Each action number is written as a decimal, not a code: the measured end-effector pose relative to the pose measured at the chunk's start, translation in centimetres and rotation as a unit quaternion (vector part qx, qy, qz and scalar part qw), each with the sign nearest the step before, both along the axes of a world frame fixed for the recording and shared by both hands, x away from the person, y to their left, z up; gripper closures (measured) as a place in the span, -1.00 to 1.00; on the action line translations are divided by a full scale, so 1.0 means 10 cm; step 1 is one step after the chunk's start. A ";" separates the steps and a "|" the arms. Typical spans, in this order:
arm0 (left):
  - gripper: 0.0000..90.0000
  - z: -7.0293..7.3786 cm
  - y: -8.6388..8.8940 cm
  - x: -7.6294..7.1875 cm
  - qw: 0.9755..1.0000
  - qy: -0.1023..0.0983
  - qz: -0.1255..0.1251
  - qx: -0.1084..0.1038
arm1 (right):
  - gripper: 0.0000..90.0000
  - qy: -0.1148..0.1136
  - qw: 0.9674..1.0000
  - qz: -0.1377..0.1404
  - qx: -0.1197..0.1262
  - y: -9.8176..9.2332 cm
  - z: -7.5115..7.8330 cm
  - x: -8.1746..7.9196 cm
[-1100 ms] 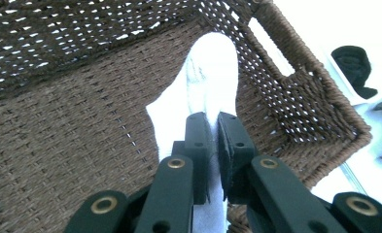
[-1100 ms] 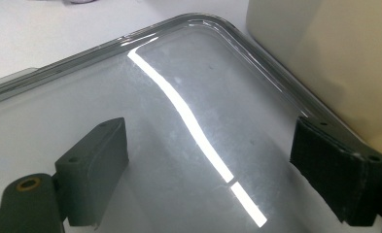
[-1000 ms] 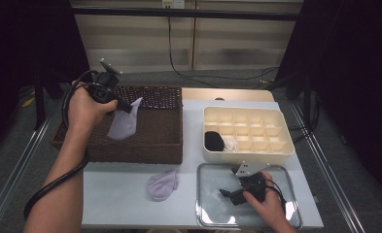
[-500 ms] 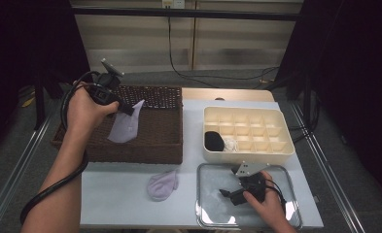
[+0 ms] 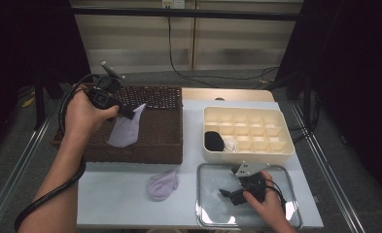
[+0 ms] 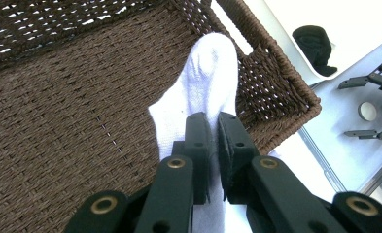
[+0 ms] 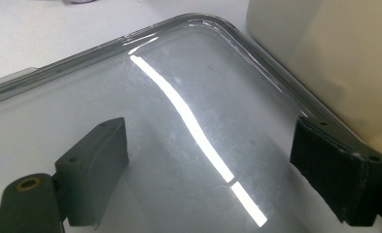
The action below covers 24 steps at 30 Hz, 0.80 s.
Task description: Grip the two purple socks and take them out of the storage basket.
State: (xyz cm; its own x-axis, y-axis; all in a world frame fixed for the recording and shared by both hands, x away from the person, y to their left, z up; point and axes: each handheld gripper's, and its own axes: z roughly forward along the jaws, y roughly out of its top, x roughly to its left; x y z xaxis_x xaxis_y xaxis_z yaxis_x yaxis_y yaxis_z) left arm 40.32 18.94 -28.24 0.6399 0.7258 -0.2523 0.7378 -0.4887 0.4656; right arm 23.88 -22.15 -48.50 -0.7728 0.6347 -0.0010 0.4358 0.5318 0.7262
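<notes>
High view shows the left claw (image 5: 130,112) pinching a pale sock (image 5: 124,130) by its top, so it hangs over the brown wicker basket (image 5: 154,145), apparently lifted clear to be moved. Its jaws are clamped tight on the cloth. A second sock (image 5: 163,185) lies on the white table (image 5: 120,199), just in front of the basket. The right claw (image 5: 230,193) rests on the metal tray (image 5: 213,213) with jaws wide apart and nothing between them, probably waiting. The cream divided box (image 5: 249,132) holds a black roll (image 5: 214,141), likely where socks get sorted.
</notes>
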 end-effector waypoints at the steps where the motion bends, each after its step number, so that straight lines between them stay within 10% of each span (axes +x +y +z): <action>1: 0.86 -0.01 -0.01 -0.01 1.000 0.001 -0.001 -0.002 | -0.71 0.001 1.000 -0.001 0.000 0.00 0.00 0.00; 24: 0.85 -0.10 -0.30 -0.46 0.997 -0.023 -0.080 -0.011 | -0.71 0.001 1.000 -0.001 0.000 0.00 0.00 0.00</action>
